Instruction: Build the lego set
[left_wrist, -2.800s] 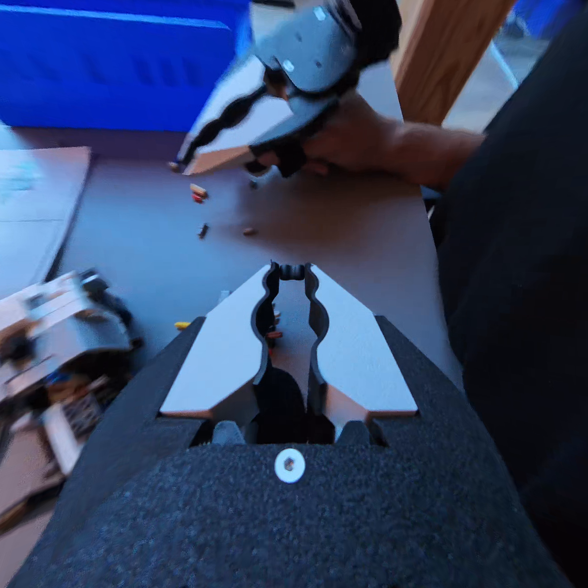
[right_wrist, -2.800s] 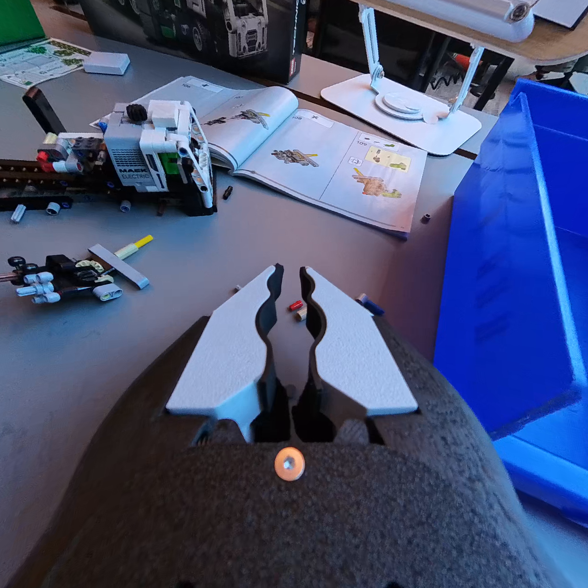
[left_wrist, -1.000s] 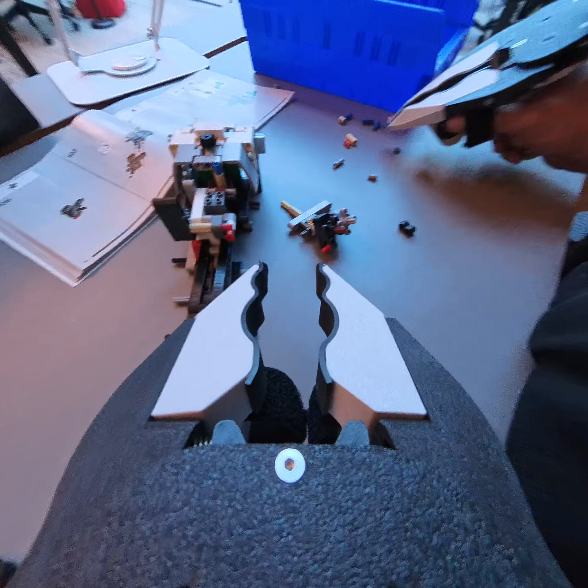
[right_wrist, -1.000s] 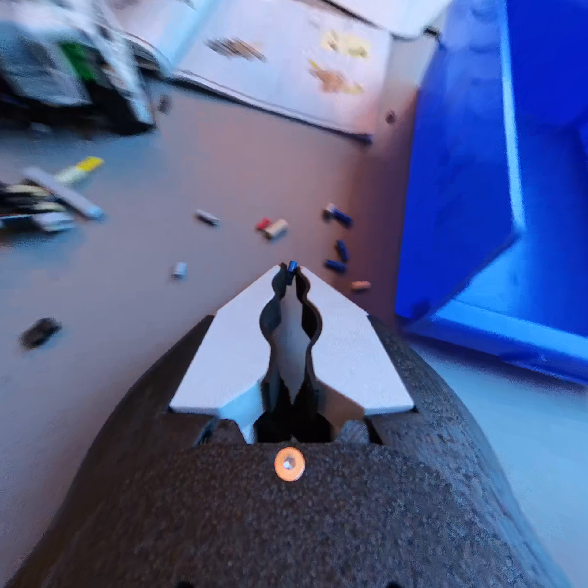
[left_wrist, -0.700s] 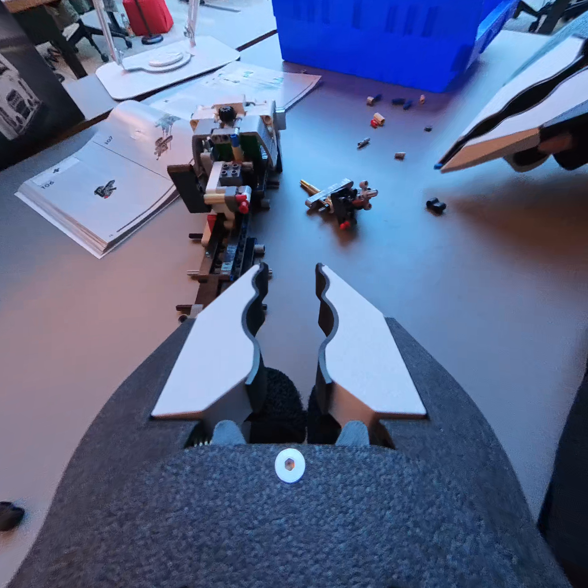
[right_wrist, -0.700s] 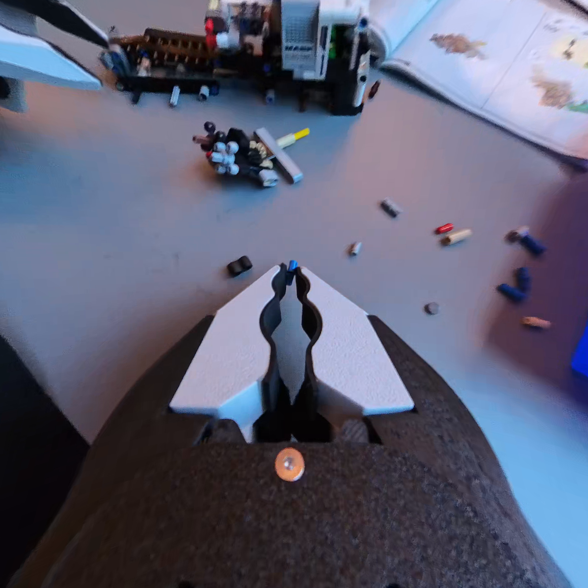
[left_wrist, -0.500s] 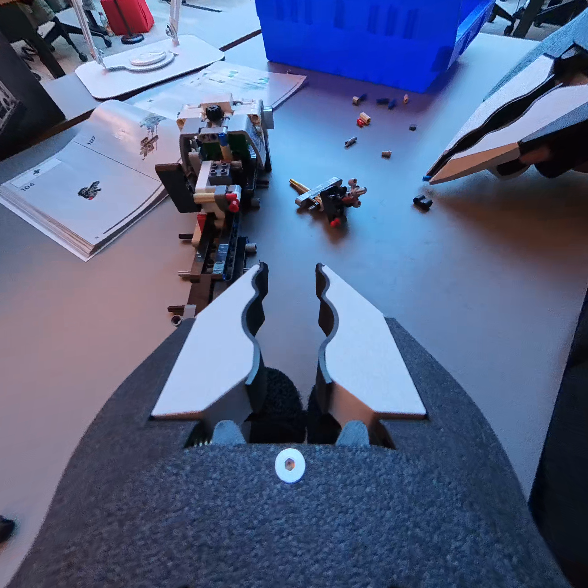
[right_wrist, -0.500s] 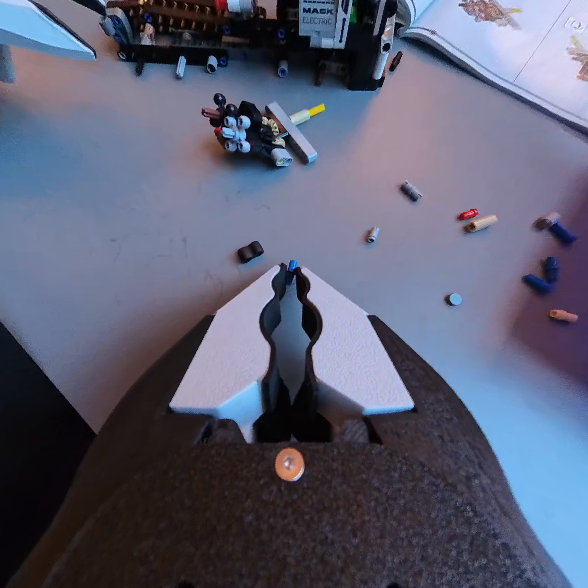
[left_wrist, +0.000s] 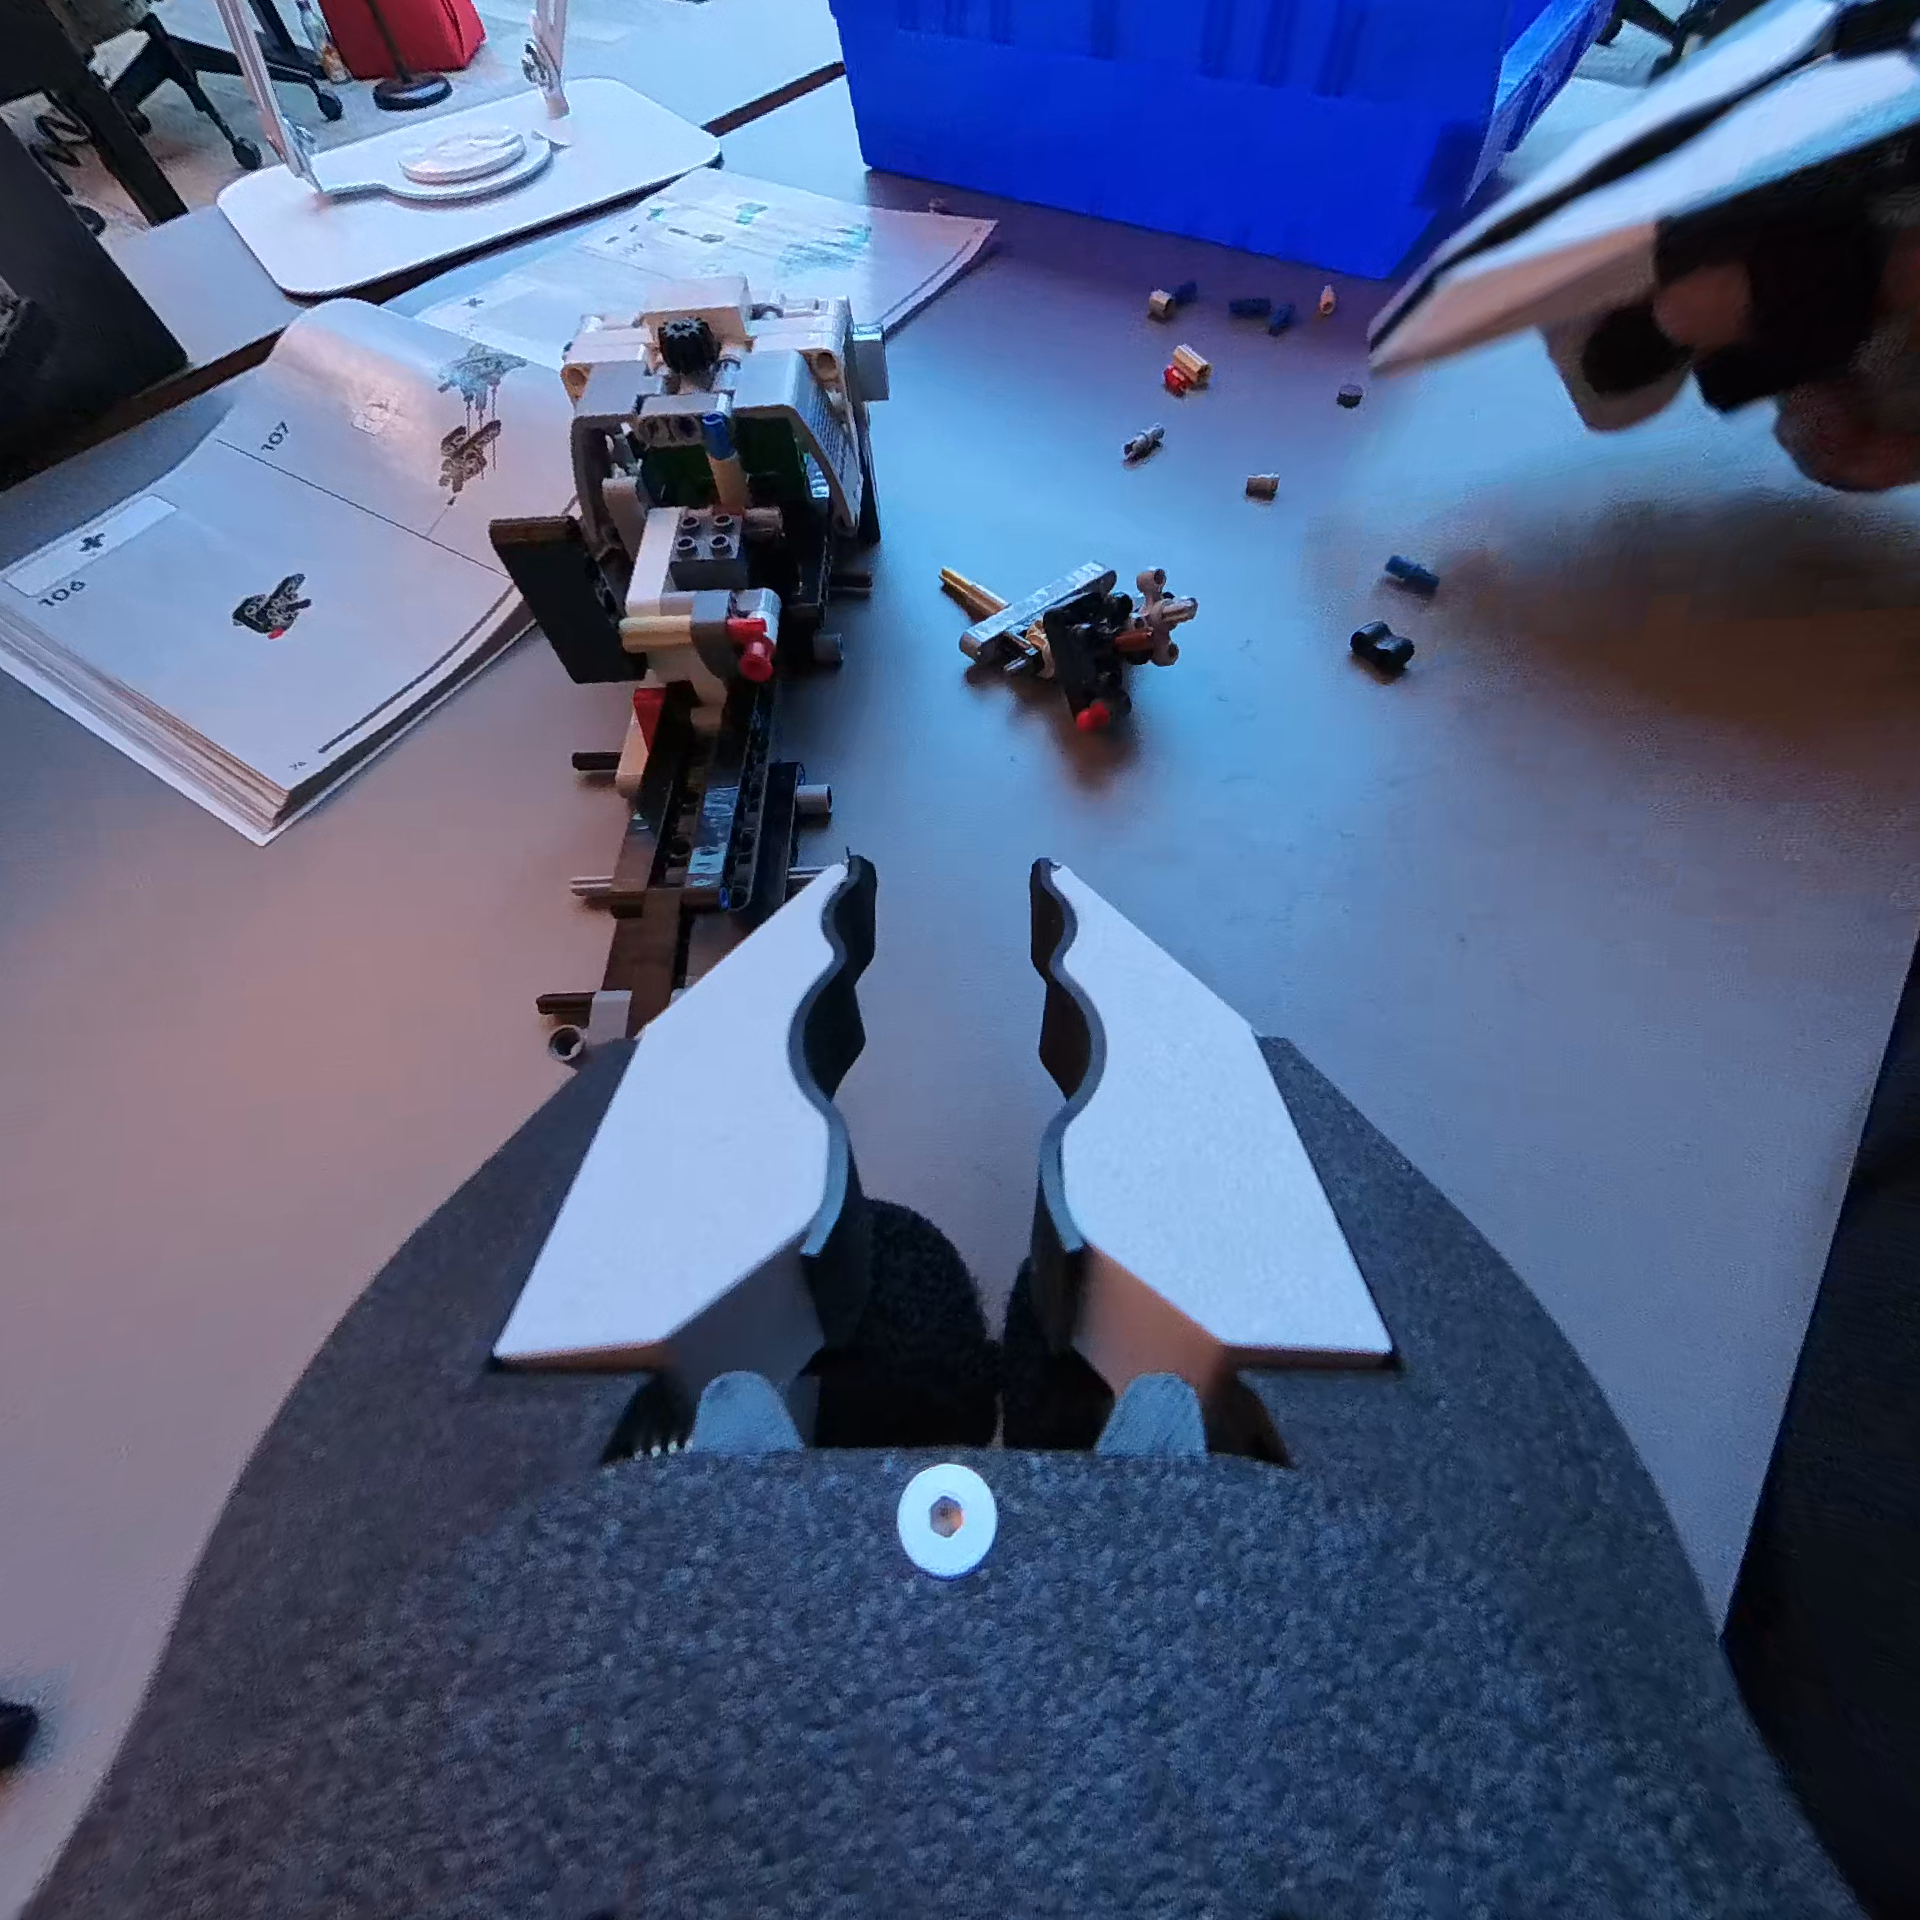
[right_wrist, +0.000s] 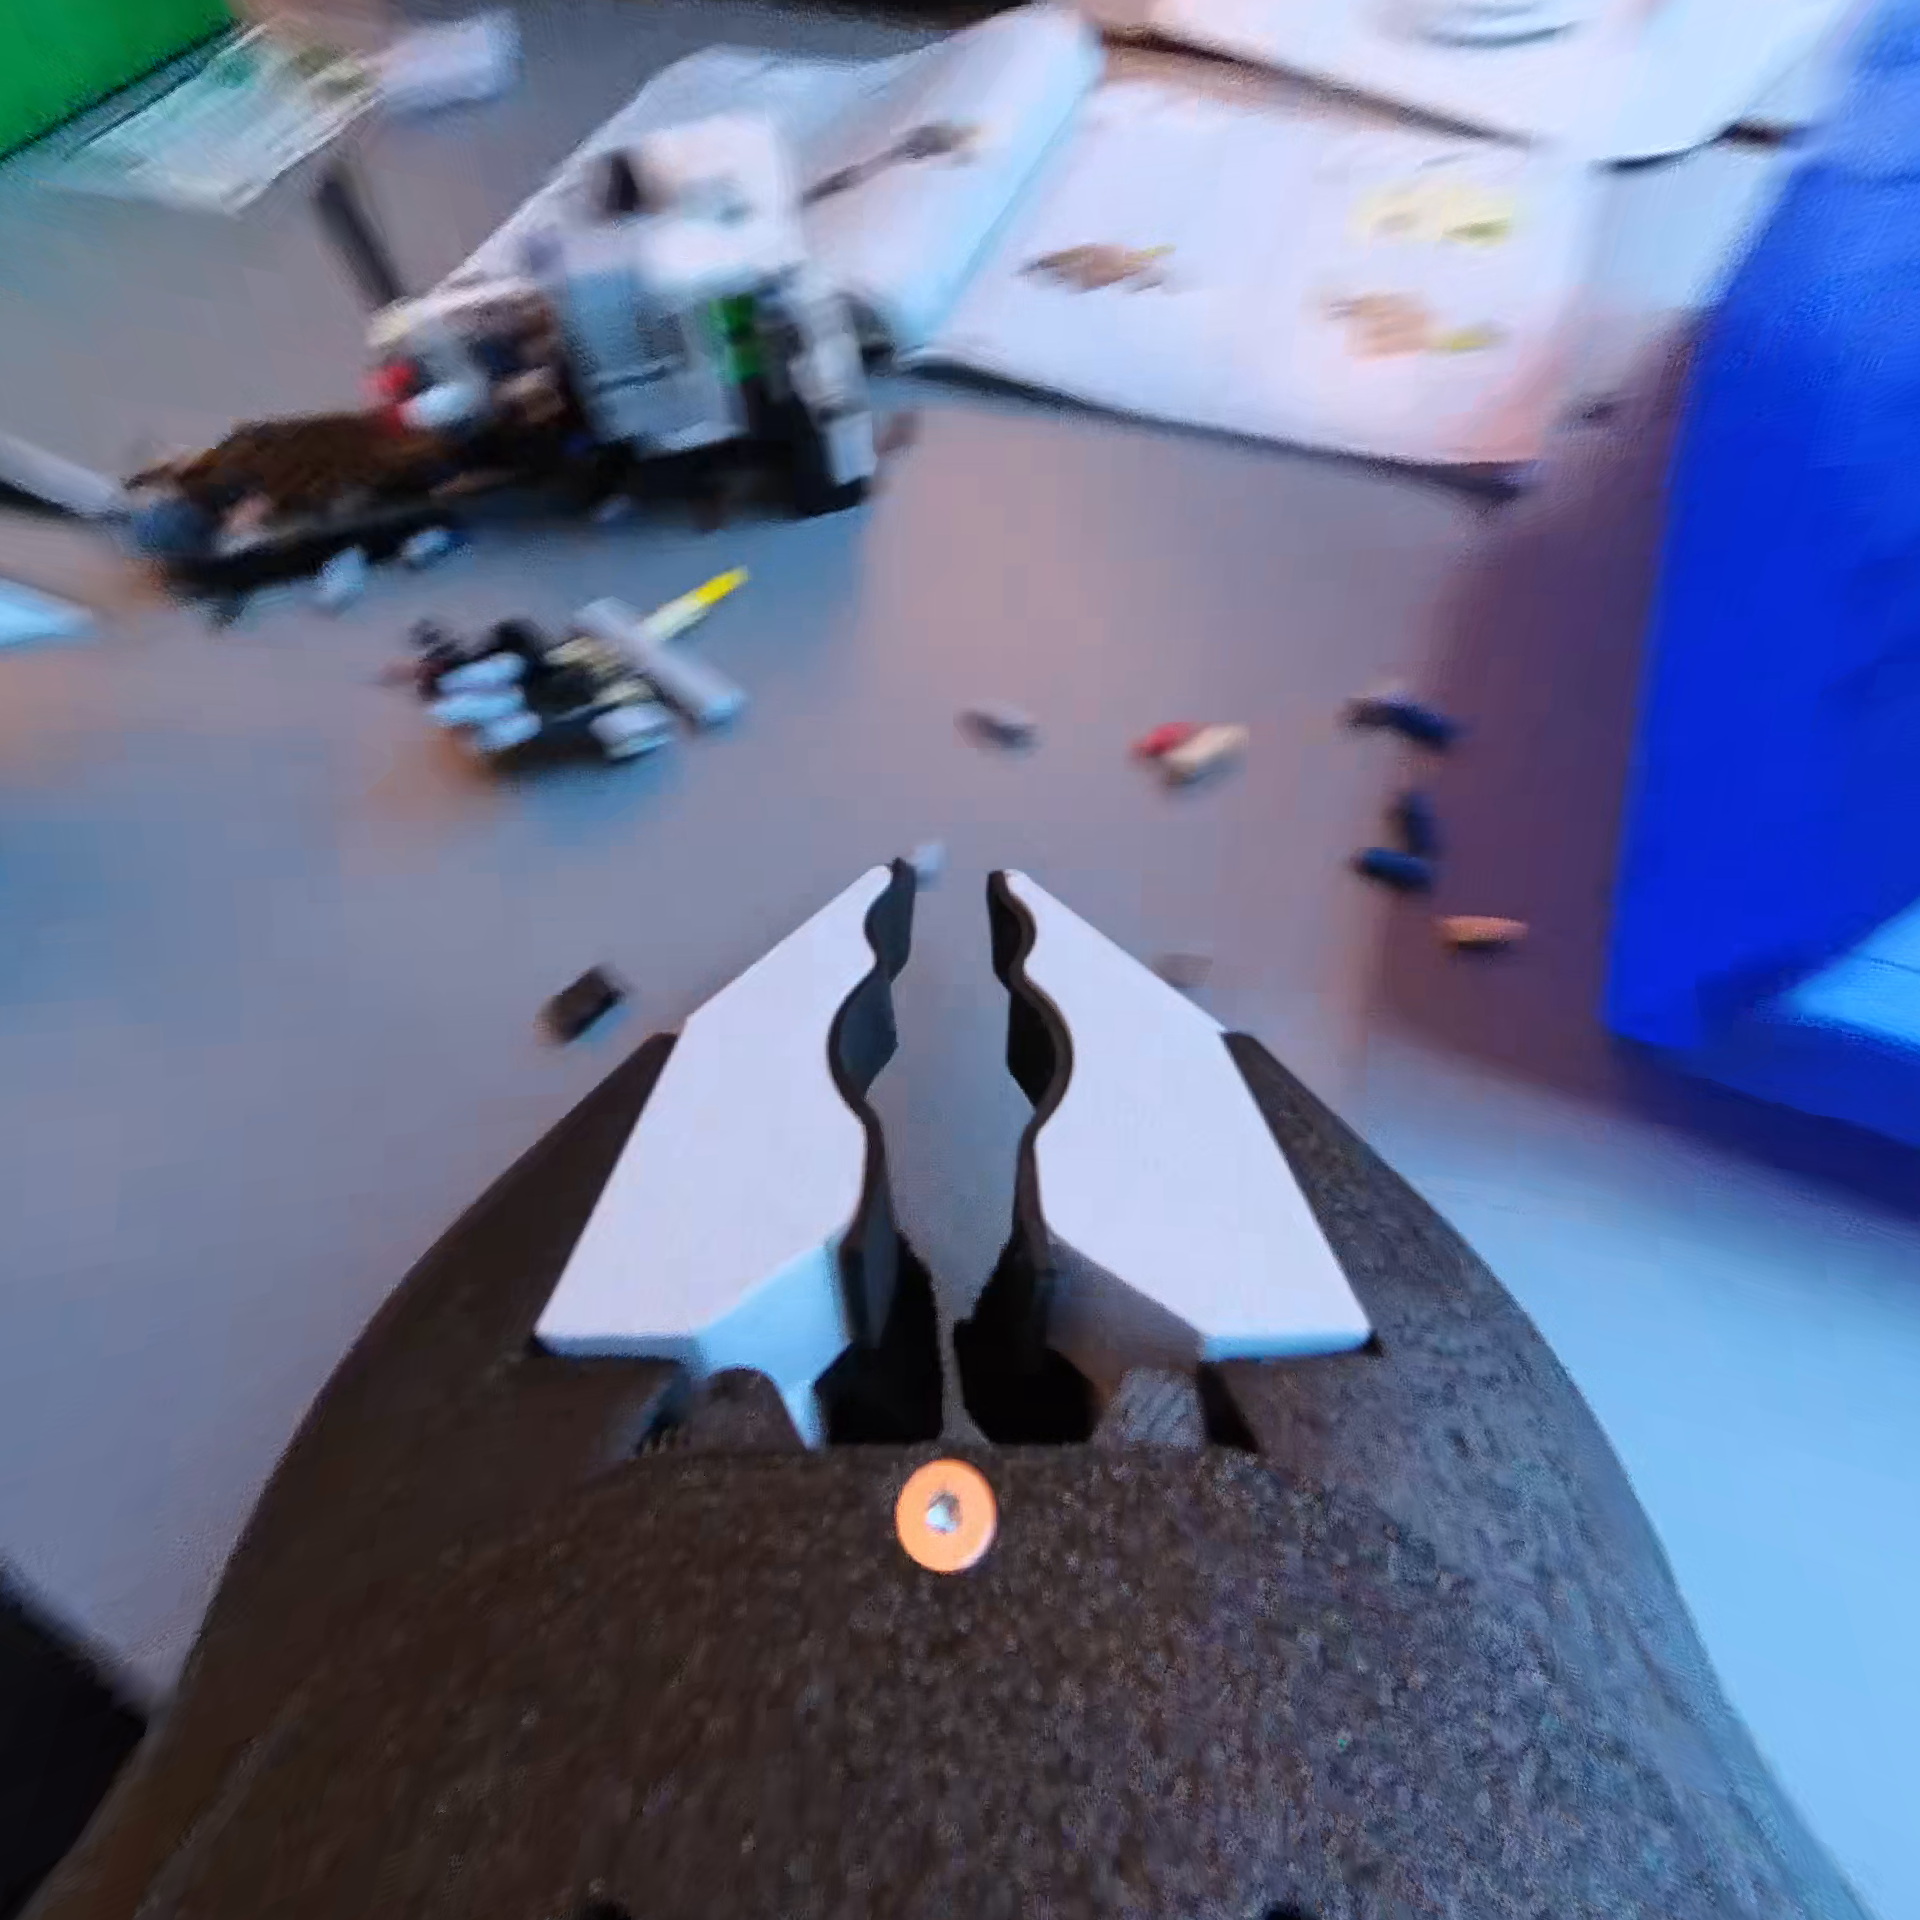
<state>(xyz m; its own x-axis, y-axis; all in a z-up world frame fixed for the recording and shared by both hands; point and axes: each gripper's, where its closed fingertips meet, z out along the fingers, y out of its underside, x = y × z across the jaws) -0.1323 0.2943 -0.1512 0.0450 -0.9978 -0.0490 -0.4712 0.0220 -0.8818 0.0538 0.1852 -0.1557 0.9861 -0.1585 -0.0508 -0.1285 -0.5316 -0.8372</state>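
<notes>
1. The half-built lego truck (left_wrist: 717, 582) stands on the grey table (left_wrist: 1351, 1039), upper centre-left of the left wrist view — an open instruction booklet (left_wrist: 260, 582) just left of it.
2. A small sub-assembly (left_wrist: 1081, 639) and loose pins (left_wrist: 1190, 366) lie right of the truck.
3. The left gripper (left_wrist: 951, 883) gapes wide, empty.
4. The right gripper (right_wrist: 945, 883) — narrowly parted, nothing held.

One part-built lego truck (left_wrist: 717, 582) lies ahead-left of the left claw (left_wrist: 948, 883), one small sub-assembly (left_wrist: 1081, 639) ahead-right. About a dozen loose pins (left_wrist: 1190, 366) scatter farther ahead-right. One open instruction book (left_wrist: 260, 582), far left; one blue bin (left_wrist: 1143, 114), far ahead.
</notes>
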